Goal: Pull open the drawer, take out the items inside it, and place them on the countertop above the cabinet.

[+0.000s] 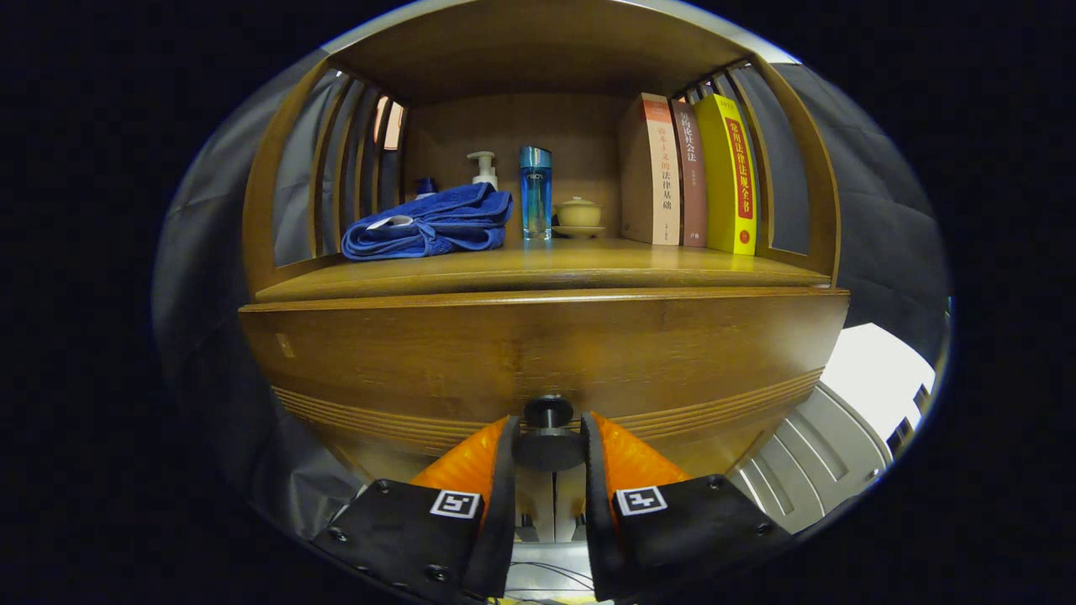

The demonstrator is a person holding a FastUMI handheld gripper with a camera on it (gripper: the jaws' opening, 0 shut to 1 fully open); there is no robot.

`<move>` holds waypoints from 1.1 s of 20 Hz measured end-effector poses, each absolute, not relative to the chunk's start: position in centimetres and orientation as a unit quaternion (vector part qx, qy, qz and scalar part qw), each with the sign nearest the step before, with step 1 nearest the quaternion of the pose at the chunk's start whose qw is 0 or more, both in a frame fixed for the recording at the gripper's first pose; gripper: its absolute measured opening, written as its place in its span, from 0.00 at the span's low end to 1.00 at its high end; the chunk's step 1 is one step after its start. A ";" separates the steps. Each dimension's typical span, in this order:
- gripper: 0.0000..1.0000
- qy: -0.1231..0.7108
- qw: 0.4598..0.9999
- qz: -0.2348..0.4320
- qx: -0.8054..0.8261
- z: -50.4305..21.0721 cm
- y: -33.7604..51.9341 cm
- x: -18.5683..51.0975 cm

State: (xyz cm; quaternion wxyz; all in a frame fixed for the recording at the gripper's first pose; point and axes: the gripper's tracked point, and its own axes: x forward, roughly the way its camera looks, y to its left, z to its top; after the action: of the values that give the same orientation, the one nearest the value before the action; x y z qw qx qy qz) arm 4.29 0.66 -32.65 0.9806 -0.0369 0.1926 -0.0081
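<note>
Hand-held gripper (548, 437) clamping drawer knob (549, 447) (wooden countertop (538, 267) above)

tongs (548, 437) with ribbed pads, square coded markers, black screwed mounts

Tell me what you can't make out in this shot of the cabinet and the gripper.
- Drawer contents: hidden in the gripper view behind its closed wooden front.
- Grip on the drawer knob: the gripper has a finger on each side, but contact with the knob is unclear.
- Dark blue item: mostly hidden behind the folded blue towel.
- Pump bottle: its lower part is hidden by the towel.
</note>
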 end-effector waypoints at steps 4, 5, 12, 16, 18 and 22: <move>0.45 0.194 0.980 -0.005 -0.032 -32.2 0.7 2.2; 0.45 0.195 0.980 -0.005 -0.031 -32.0 0.7 1.5; 0.45 0.214 0.976 -0.004 -0.023 -31.7 0.8 -4.1; 0.45 0.221 0.975 0.001 -0.022 -31.3 1.0 -5.7; 0.45 0.228 0.974 0.002 -0.021 -31.4 0.9 -6.4; 0.45 0.235 0.972 0.006 -0.020 -31.4 0.8 -8.4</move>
State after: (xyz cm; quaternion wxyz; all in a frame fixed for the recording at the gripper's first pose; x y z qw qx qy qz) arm -8.36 0.84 -31.38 0.9717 -0.0204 0.2352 0.0055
